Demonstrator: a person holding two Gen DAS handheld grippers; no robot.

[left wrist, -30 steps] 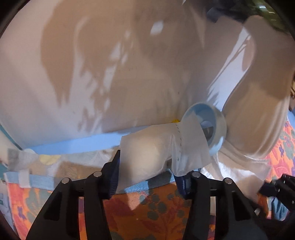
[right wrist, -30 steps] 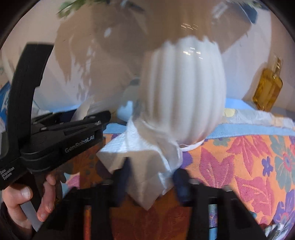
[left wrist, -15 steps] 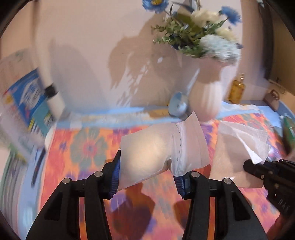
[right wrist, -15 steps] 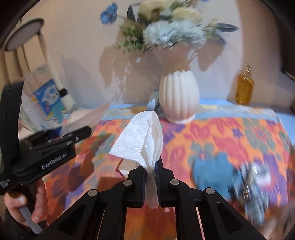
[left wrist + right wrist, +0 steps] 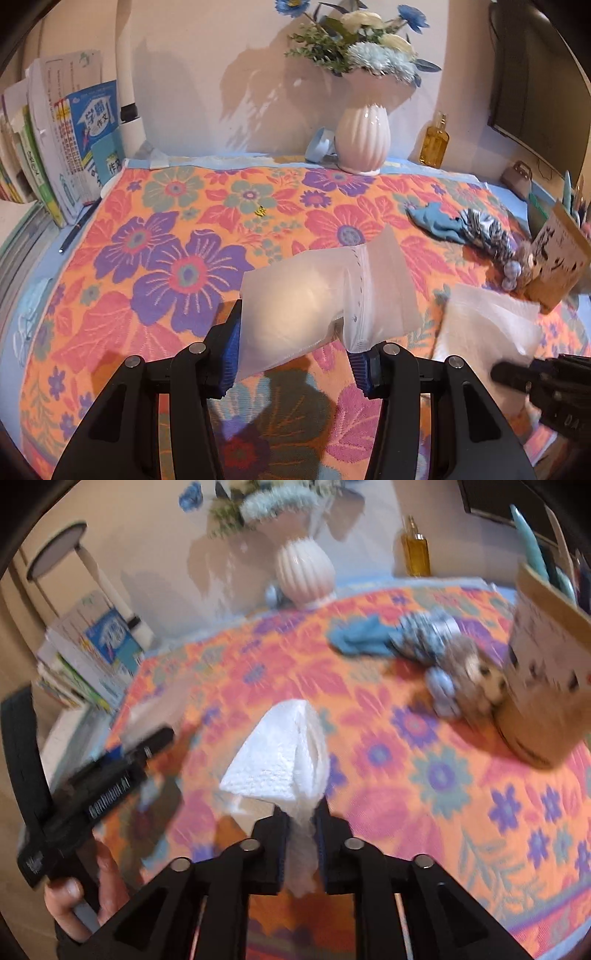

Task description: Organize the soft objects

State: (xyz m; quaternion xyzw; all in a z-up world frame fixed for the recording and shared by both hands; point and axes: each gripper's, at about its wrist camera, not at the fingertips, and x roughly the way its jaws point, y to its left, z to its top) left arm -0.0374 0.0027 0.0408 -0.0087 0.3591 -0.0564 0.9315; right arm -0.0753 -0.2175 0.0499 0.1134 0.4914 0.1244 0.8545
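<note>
My left gripper (image 5: 293,341) is shut on a clear zip-lock plastic bag (image 5: 317,299), held above the floral tablecloth (image 5: 177,236). My right gripper (image 5: 301,829) is shut on a white paper towel (image 5: 280,753), which also shows in the left wrist view (image 5: 484,325) at the right. A blue cloth (image 5: 437,223), a striped cloth (image 5: 487,230) and a small plush toy (image 5: 476,672) lie at the right of the table. The left gripper's body shows in the right wrist view (image 5: 103,782).
A white ribbed vase (image 5: 362,140) with flowers stands at the back, an amber bottle (image 5: 436,142) to its right. Books (image 5: 77,147) stand at the left edge. A cardboard cup (image 5: 543,679) with pens stands at the right. A black pen (image 5: 79,227) lies by the books.
Both grippers pulled back from close to the vase toward the table's front, still holding the bag and the paper towel. The whole table has come into view.
</note>
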